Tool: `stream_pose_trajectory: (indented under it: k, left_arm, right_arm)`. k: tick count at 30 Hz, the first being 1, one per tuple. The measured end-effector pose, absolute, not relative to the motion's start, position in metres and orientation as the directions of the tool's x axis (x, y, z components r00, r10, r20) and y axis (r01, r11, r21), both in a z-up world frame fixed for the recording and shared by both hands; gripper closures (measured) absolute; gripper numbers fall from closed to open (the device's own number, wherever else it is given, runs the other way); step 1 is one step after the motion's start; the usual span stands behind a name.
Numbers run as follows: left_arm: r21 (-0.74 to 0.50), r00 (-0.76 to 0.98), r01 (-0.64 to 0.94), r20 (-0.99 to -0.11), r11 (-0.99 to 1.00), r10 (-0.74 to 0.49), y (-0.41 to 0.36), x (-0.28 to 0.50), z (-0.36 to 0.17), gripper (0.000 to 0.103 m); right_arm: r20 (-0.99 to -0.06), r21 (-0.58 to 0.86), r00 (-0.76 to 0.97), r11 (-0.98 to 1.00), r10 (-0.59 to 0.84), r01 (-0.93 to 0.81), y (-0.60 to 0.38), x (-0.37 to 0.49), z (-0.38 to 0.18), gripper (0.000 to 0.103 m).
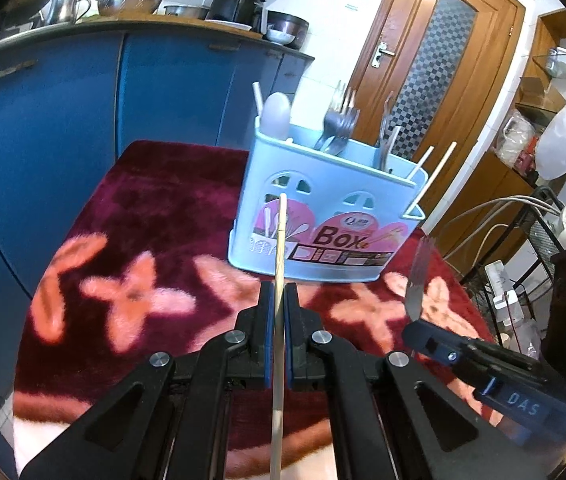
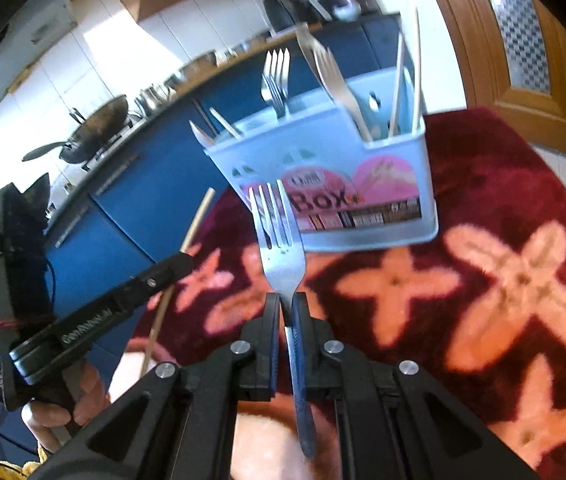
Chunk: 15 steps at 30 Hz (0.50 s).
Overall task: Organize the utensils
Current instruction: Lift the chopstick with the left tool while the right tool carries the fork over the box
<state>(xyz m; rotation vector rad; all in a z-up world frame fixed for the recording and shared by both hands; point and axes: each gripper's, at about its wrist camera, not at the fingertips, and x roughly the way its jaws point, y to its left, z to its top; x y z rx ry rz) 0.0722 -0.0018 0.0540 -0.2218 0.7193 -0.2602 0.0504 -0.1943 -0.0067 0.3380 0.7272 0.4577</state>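
Two hand-held grippers clamp utensils: left [image 1: 279, 304] a pale chopstick [image 1: 281, 240], right [image 2: 286, 300] a steel fork [image 2: 279, 248]; blue caddy [image 1: 323, 216] reads "Box".

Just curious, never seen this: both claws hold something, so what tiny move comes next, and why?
Probably carry the fork forward over the blue utensil box and lower it in: the right gripper already clamps it, and other forks stand there.

1. The pale blue cutlery box [image 1: 325, 204] bears pink fan shapes and dark lettering.
2. The blanket [image 1: 155, 208] is deep maroon with salmon-pink flower crosses.
3. The cabinets [image 1: 63, 112] are blue.
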Motion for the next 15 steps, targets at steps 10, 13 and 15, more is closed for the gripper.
stream_pose_trajectory:
  k: [10,13,15]
  left_arm:
    - [-0.271,0.741,0.185,-0.593,0.945,-0.315,-0.013,0.065,0.070,0.101]
    - [-0.267,0.746,0.190,-0.586,0.945,-0.316,-0.015,0.064,0.073,0.101]
    - [-0.263,0.749,0.194,-0.582,0.945,-0.316,-0.017,0.064,0.076,0.101]
  right_arm:
    - [-0.464,0.406,0.741,0.860,0.486,-0.309,-0.191,0.033,0.023,0.095]
    - [-0.445,0.401,0.757,0.862,0.478,-0.309,-0.192,0.029,0.029,0.095]
    - [-0.433,0.405,0.763,0.860,0.480,-0.311,-0.195,0.028,0.031,0.095]
